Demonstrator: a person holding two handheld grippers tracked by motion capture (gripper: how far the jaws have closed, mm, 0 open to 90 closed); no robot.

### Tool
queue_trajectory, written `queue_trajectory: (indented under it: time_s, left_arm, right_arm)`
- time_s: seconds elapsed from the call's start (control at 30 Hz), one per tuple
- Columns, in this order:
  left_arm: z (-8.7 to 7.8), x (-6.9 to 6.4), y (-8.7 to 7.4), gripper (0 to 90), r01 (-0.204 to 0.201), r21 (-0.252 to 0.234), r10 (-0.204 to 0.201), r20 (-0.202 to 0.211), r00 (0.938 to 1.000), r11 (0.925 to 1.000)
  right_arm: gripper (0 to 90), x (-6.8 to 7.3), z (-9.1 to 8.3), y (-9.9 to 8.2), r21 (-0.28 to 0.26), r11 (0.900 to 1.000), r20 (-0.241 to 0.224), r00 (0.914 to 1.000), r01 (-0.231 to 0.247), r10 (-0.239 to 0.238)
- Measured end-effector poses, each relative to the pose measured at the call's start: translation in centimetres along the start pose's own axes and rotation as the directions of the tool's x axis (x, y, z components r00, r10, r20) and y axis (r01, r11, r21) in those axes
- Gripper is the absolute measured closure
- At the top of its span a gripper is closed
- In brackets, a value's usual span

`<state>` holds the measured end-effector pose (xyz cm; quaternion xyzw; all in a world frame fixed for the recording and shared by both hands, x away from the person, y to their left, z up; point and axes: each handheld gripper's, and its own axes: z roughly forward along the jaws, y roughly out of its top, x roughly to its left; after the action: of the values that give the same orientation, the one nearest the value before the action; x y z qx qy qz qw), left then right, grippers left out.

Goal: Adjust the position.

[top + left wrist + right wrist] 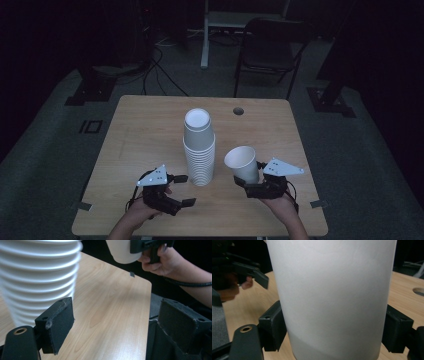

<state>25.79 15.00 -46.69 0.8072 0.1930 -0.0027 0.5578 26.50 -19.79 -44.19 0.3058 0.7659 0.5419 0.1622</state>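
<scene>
A tall stack of white paper cups [199, 150] stands upright in the middle of the wooden table [145, 130]. My left gripper [185, 190] sits just left of the stack's base, open, with nothing between its jaws. In the left gripper view the stack [37, 277] rises beyond the left pad [58, 322], apart from it. My right gripper [250, 176] is shut on a single white cup [242, 162], held tilted above the table right of the stack. In the right gripper view the cup [332, 297] sits between both pads [273, 330].
A round hole [238, 111] is cut in the table near its far edge. Small tape tabs [318, 203] mark the table's side edges. A dark folding chair [270, 45] and floor cables [160, 70] lie beyond the table in a dim room.
</scene>
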Motion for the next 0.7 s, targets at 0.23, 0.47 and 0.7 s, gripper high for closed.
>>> queue_trajectory:
  time_s: [0.23, 0.47, 0.7]
  left_arm:
    - [1.6, -1.2, 1.7, 13.9, -0.045, 0.000, 0.045, 0.061, 0.9971, 0.9990]
    - [3.0, -2.0, 3.1, 13.8, -0.077, -0.001, 0.076, 0.084, 0.9936, 0.9971]
    - [3.4, -2.5, 4.2, 12.3, -0.097, -0.011, 0.098, 0.089, 0.9912, 0.9952]
  right_arm:
    - [20.4, 2.3, 0.3, 0.0, -0.006, 0.9993, -0.062, 0.9974, 0.038, -0.038]
    - [20.4, 3.6, 1.0, -0.2, -0.001, 0.9987, -0.113, 0.9923, 0.051, -0.051]
    - [20.2, 3.9, 1.6, -0.6, 0.037, 0.9975, -0.129, 0.9901, 0.061, -0.056]
